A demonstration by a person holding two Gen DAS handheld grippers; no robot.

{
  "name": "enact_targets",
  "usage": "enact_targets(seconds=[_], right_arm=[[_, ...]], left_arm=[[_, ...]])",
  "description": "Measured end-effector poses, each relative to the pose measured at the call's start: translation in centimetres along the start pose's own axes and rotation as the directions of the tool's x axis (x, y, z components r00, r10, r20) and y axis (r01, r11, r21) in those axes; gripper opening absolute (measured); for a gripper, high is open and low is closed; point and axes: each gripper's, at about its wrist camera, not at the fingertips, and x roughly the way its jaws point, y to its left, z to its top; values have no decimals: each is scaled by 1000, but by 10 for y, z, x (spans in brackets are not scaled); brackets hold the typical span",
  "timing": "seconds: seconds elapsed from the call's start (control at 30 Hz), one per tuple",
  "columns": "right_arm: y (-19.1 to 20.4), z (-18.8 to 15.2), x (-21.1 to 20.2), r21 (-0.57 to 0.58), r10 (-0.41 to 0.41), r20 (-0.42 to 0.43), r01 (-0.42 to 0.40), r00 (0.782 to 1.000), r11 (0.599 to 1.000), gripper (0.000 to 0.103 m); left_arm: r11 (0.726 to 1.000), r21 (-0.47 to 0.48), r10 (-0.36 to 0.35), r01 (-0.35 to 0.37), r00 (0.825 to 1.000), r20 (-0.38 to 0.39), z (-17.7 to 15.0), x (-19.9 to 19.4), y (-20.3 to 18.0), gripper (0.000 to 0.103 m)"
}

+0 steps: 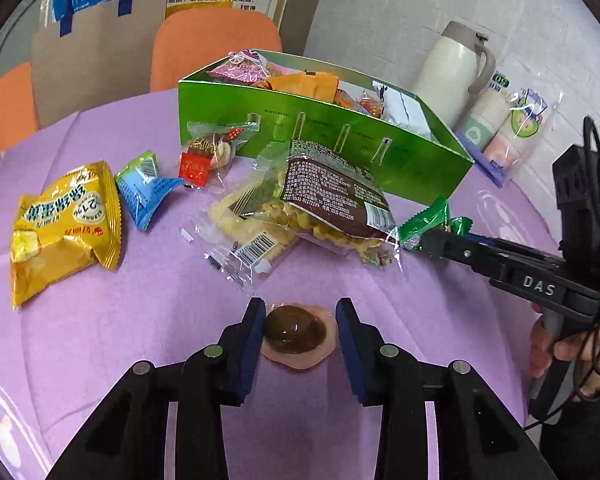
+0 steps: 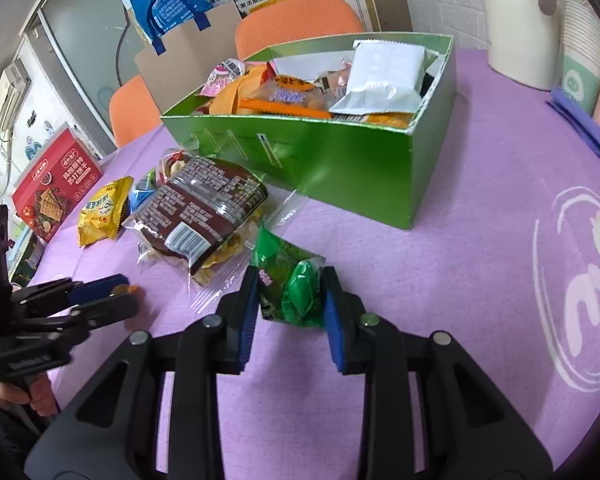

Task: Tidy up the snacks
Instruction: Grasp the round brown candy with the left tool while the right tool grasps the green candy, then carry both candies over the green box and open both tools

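Egg: lying in its clear pack on the purple cloth, between the left gripper pads, right pad not touching.
Green pack: being squeezed by the right gripper.
Box: sitting behind, full of snacks.

left wrist: low, close | right wrist: same | shared: green box

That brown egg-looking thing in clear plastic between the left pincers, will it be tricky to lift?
Probably a little. The packed egg is rounded and glossy, so it may slip between the left gripper's pads. Its thin plastic rim looks floppy and offers no firm hold. It lies flat, so rolling seems unlikely.
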Motion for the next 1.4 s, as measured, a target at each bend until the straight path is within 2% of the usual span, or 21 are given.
enact_targets(seconds=[0.07,0.13,0.3,0.43,0.7,0.9,0.97,1.0,1.07,1.1,1.13,1.17,1.27,1.4], right_arm=[[3,0,-12,-9,15,27,-15,1000,1000,31],[8,4,-23,-22,22,58,-20,998,1000,31],[20,27,-49,-62,37,151,-28,988,998,31],[23,50,-54,-77,20,195,-5,981,997,31],[3,87,-32,-30,-62,227,71,972,997,31],[-12,100,-16,-29,-94,234,104,968,994,32],[-11,102,-9,-58,-100,242,117,965,991,37],[-10,102,-5,-83,-116,245,139,963,987,44],[-8,99,0,-119,-153,237,184,960,976,89],[-7,96,1,-135,-152,235,188,960,973,94],[-6,93,0,-150,-146,234,184,961,971,94],[-5,89,0,-160,-143,232,183,962,970,94],[-4,80,0,-171,-145,223,185,964,968,99],[-1,75,-4,-169,-133,217,172,967,971,100]], left_arm=[[993,-69,-92,93,996,15,-2,-13,11,36],[983,-106,-146,149,988,41,-2,-27,17,36],[976,-89,-186,198,974,131,22,-59,14,37],[979,-43,-187,198,966,180,54,-69,0,37],[963,-77,-237,257,951,200,135,-35,-22,37],[958,-115,-247,263,959,137,171,14,-30,37],[959,-124,-239,254,963,125,175,26,-31,37],[959,-125,-238,252,964,119,176,32,-32,37],[961,-128,-234,246,967,106,175,41,-32,45],[961,-132,-232,244,968,96,175,44,-32,63],[963,-138,-220,231,971,91,173,46,-29,82],[968,-145,-193,206,976,101,170,46,-27,84],[978,-149,-127,145,984,126,163,42,-19,85],[981,-157,-96,115,987,127,157,36,-14,85]])
